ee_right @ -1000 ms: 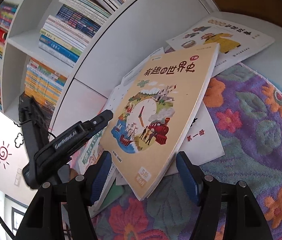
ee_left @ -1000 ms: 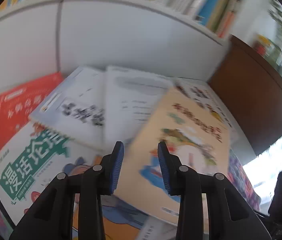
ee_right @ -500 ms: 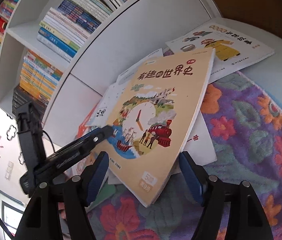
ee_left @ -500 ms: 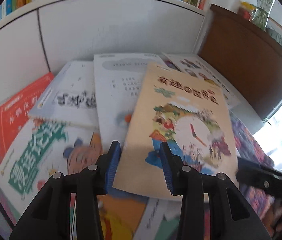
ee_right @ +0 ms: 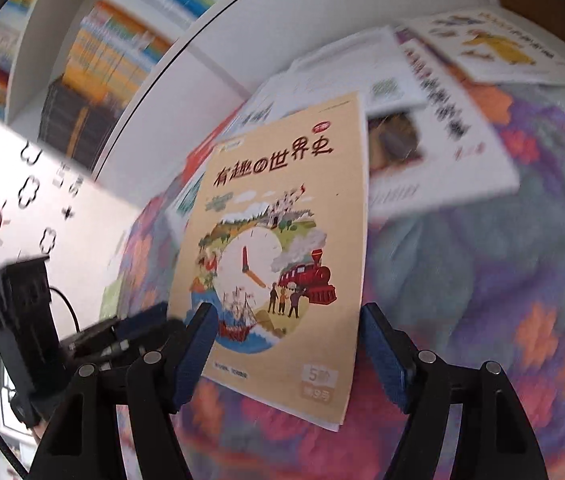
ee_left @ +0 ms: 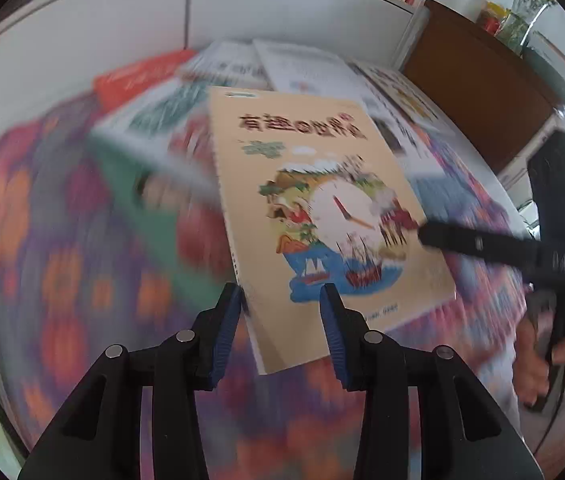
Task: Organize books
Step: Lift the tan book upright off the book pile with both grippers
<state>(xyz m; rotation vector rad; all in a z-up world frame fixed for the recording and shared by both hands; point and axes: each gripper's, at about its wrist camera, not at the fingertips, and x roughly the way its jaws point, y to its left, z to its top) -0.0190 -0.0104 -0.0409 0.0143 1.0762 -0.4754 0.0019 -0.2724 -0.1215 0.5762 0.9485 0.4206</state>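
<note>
A tan picture book with a clock and a red train on its cover (ee_left: 322, 208) (ee_right: 278, 256) is lifted off the pile and held tilted between both grippers. My left gripper (ee_left: 280, 316) has its blue pads on either side of the book's lower left corner. My right gripper (ee_right: 288, 344) has its pads at the book's two bottom edges, spread wide. It also shows in the left wrist view, where one of its fingers (ee_left: 482, 244) lies against the book's right edge. Whether either gripper squeezes the book is unclear.
Several other books (ee_left: 302, 68) (ee_right: 442, 120) lie spread on a flowered cloth (ee_right: 522, 280) against the base of a white bookcase (ee_left: 242, 4). Filled shelves (ee_right: 94, 64) rise at the left. A brown cabinet (ee_left: 478, 80) stands at the right.
The tan book has come up off the pile and swung towards me, away from the bookcase. Both grippers moved with it, and the background is motion-blurred.
</note>
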